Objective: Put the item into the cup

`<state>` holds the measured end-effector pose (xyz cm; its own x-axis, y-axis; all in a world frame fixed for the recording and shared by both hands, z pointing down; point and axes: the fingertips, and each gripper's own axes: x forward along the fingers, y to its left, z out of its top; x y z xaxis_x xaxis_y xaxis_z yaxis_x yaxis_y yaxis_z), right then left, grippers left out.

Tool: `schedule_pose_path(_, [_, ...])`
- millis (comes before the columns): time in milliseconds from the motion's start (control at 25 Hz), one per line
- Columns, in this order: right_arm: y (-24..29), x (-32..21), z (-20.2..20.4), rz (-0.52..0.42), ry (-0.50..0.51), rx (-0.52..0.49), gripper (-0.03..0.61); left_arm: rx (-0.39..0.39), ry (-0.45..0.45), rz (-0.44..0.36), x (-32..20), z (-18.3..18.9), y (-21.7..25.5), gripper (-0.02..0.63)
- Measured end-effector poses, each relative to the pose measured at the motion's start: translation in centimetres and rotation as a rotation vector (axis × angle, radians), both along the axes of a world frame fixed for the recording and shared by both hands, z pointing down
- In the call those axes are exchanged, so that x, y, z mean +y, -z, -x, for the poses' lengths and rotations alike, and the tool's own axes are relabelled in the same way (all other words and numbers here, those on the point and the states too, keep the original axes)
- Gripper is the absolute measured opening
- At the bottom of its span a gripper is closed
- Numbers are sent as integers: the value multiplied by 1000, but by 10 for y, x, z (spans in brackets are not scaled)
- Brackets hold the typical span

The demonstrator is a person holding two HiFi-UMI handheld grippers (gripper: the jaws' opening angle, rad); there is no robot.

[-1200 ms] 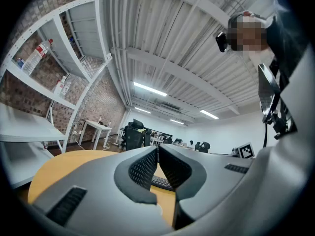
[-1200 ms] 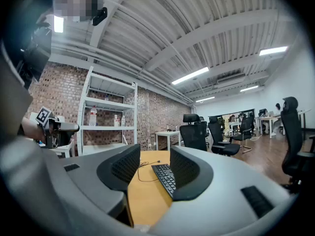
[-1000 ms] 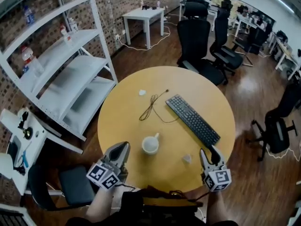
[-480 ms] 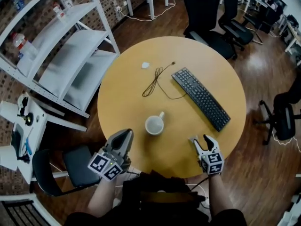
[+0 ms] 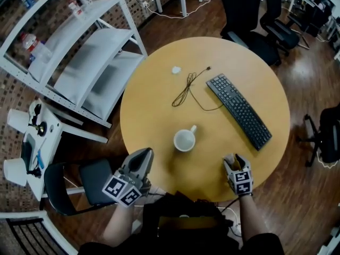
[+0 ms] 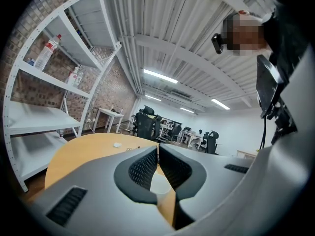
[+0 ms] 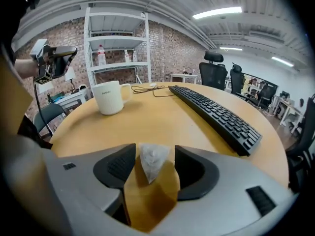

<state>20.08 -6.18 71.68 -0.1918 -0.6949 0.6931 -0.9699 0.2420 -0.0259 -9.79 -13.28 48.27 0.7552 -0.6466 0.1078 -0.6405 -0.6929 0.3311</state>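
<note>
The item (image 7: 151, 163), a small pale translucent pouch shaped like a pyramid, sits point-up on the wooden table (image 7: 162, 127), right between the jaws of the right gripper (image 7: 154, 150). Those jaws stand apart, one pad on each side of it, and a thin gap shows on both sides, so there is no clamp on it. From the head view the pouch is barely readable, just a pale speck at the tips of the right gripper (image 5: 234, 158), with the gripper's body covering the rest. What is inside the pouch cannot be told.

The white cup (image 7: 109, 97) stands upright well ahead and to the left, handle to the right in the right gripper view, its printed word too small to read. From above, the cup (image 5: 184, 140) is near the middle of the round table (image 5: 154, 116), and its inside looks bare.

The left gripper (image 6: 158, 151) has its jaws together, tips touching and nothing held. In the head view it (image 5: 144, 154) hangs at the table's near edge, off to the cup's lower left.

Farther out lie a black keyboard (image 5: 241, 110), a thin dark cable (image 5: 188, 86) and a small white scrap (image 5: 176, 69).
</note>
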Motion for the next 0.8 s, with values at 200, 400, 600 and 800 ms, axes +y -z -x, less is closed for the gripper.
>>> schedule_pose_path(200, [-4, 3, 5, 42, 28, 24, 222, 15, -27, 5, 6, -7, 1, -2])
schedule_pose_path(400, [-8, 2, 9, 49, 45, 42, 130, 13, -21, 7, 5, -1, -2, -2])
schedule_pose_path(600, [21, -11, 20, -19, 69, 31, 130, 27, -13, -11, 3, 6, 3, -2])
schedule_pose_path(800, [86, -48, 40, -149, 113, 28, 129, 49, -3, -34, 3, 15, 8, -2])
